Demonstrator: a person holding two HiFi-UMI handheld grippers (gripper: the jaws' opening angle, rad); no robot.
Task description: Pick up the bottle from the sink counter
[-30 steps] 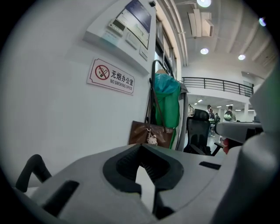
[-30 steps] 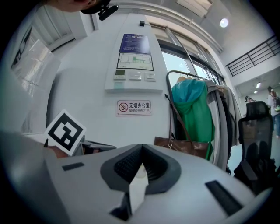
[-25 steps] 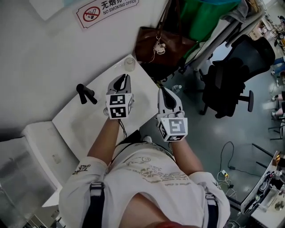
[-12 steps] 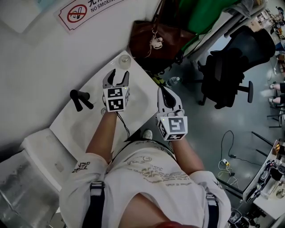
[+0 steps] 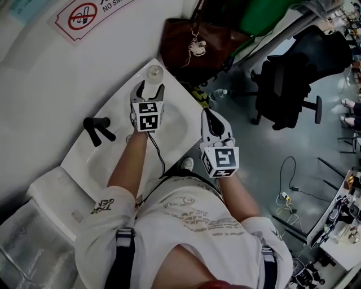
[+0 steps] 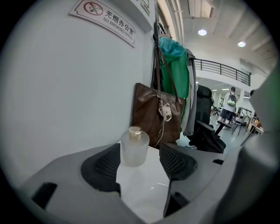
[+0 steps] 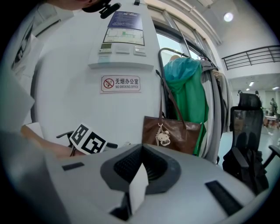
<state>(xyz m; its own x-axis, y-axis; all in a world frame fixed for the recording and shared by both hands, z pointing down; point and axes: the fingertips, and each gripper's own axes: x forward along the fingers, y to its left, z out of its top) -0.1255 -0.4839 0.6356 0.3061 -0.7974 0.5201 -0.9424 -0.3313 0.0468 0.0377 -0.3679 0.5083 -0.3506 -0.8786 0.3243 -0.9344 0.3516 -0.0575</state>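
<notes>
One bottle (image 5: 153, 71) stood at the far corner of the single sink counter (image 5: 101, 158), and one black tap (image 5: 97, 130) at its wall edge. Past that corner hung one brown bag (image 5: 189, 48). One no-smoking sign (image 5: 83, 15) was on the wall, and one office chair (image 5: 290, 84) stood on the floor.

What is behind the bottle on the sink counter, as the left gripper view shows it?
Behind the bottle are the white wall and a hanging brown bag, with a green garment higher up. The bottle covers the bag's lower left corner.

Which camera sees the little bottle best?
The left gripper view: the bottle stands close and whole, straight ahead. The head view shows it tiny, from above. The right gripper view doesn't clearly show it.
</notes>
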